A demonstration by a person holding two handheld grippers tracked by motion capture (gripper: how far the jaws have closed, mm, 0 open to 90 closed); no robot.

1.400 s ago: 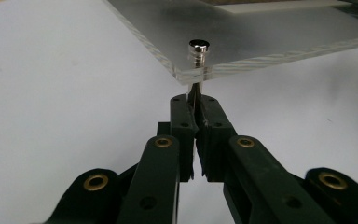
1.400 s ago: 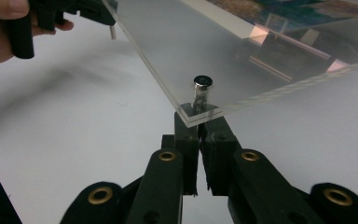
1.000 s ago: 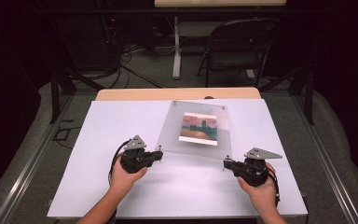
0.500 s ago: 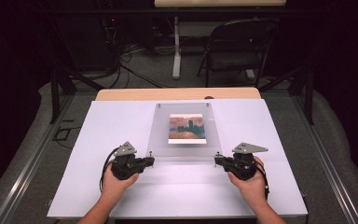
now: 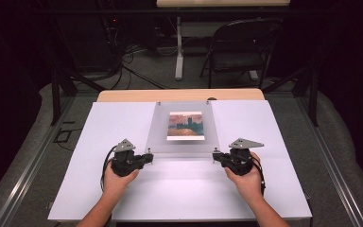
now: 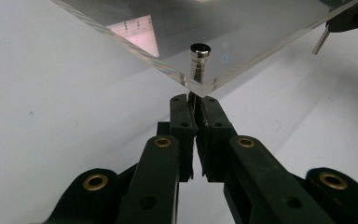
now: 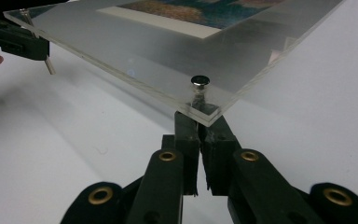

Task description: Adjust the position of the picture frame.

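Lab: dark curtains, floor cables (image 5: pixel 123 61), folding chair (image 5: pixel 238 49).

Acrylic picture frame (image 5: pixel 182 128) squared up from its skew, sits farther back, left gripper (image 5: pixel 147 157) and right gripper (image 5: pixel 216 156) lower, nearer the front edge.

The acrylic frame (image 5: pixel 182 128) lies centred on the table (image 5: pixel 99 142), between both hand-held grippers.
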